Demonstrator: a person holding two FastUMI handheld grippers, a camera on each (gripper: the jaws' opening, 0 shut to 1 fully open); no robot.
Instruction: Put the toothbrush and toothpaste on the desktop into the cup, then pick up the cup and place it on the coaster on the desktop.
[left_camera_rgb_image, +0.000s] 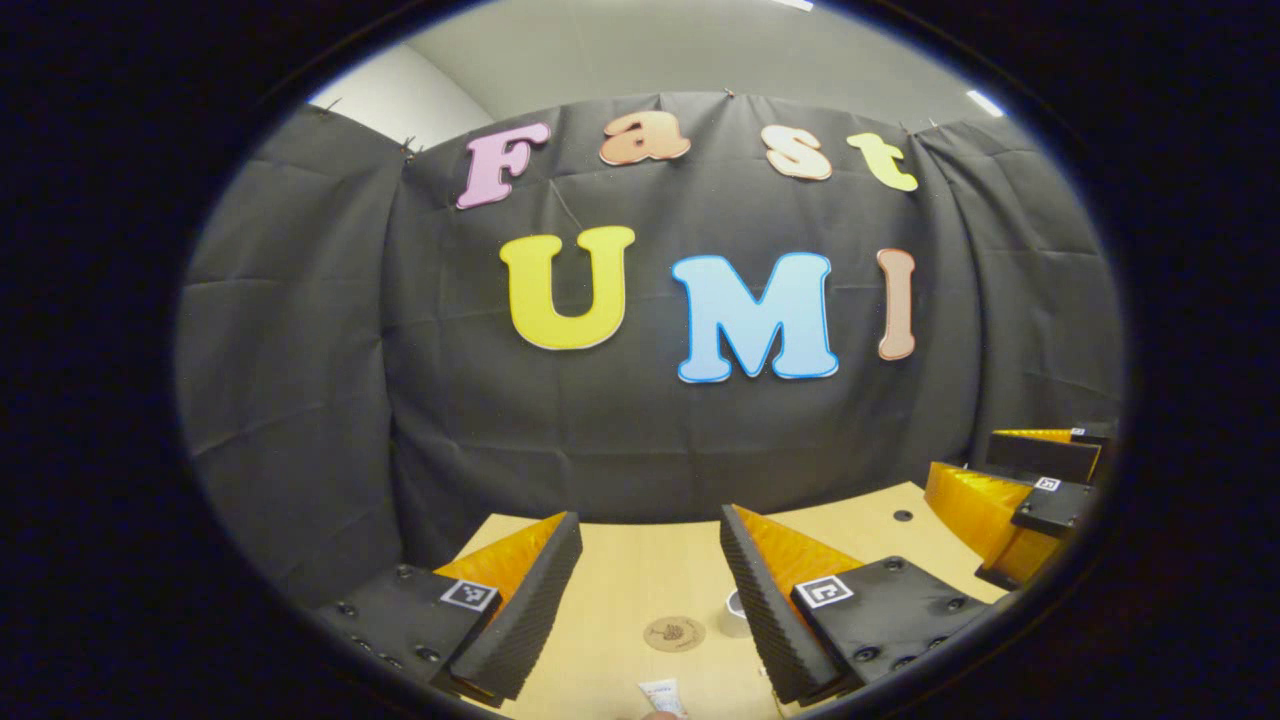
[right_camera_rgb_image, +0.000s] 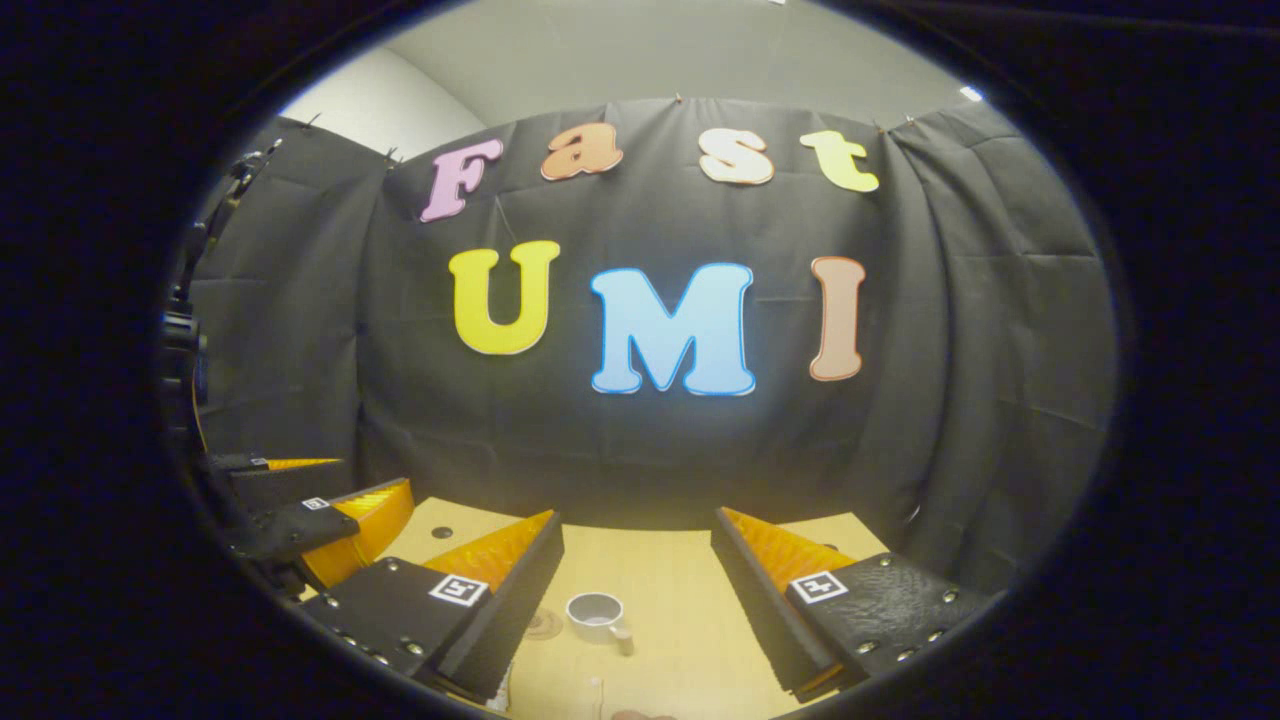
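Black cloth wall (left_camera_rgb_image: 640, 440); pale ceiling (right_camera_rgb_image: 640, 50), perhaps plaster.

No readable text showing on desk items; small white toothpaste tube (left_camera_rgb_image: 662, 697) print blurring; round brown coaster (left_camera_rgb_image: 674, 633) emblem illegible.

Lighting: overhead, from ceiling strip lights (left_camera_rgb_image: 985, 102) at the top edge of both views; even, moderately bright in the left gripper view, dimmer and warmer in the right gripper view. Desk (left_camera_rgb_image: 640, 570): lit evenly, no glare, soft faint shadows. Wall cloth (right_camera_rgb_image: 640, 450): dark and matte, folds visible. Distortion: strong fisheye bowing toward the edges, straight lines curved. Focus: centre sharp, rim soft and slightly darkened.
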